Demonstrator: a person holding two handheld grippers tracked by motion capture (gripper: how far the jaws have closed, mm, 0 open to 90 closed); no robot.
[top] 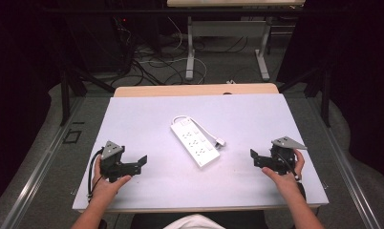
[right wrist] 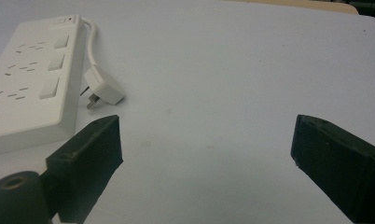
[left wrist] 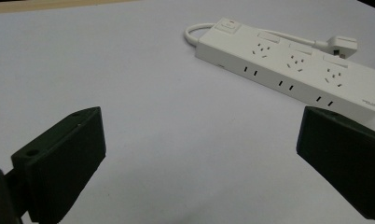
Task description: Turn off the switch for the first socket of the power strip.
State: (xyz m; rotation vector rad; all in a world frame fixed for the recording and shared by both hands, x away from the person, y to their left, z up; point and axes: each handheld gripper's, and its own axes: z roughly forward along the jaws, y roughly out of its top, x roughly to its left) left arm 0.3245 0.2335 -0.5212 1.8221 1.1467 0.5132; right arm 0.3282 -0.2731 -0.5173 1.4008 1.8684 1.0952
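A white power strip (top: 195,141) lies diagonally at the middle of the white table top (top: 142,114). Its short cord loops round to a white plug (top: 220,143) lying beside it. My left gripper (top: 138,164) rests near the front left, open and pointing right toward the strip. My right gripper (top: 255,160) rests near the front right, open and pointing left. In the left gripper view the power strip (left wrist: 288,65) and plug (left wrist: 342,45) lie beyond the wide-apart jaws of the gripper (left wrist: 202,158). The right gripper view shows the strip (right wrist: 29,79) and plug (right wrist: 104,88) at upper left of my open gripper (right wrist: 209,158).
The white top covers a wooden table whose far edge (top: 195,89) shows bare wood. Beyond it stand another table's metal legs (top: 190,52) and loose cables (top: 152,67) on the floor. Dark curtains hang on both sides.
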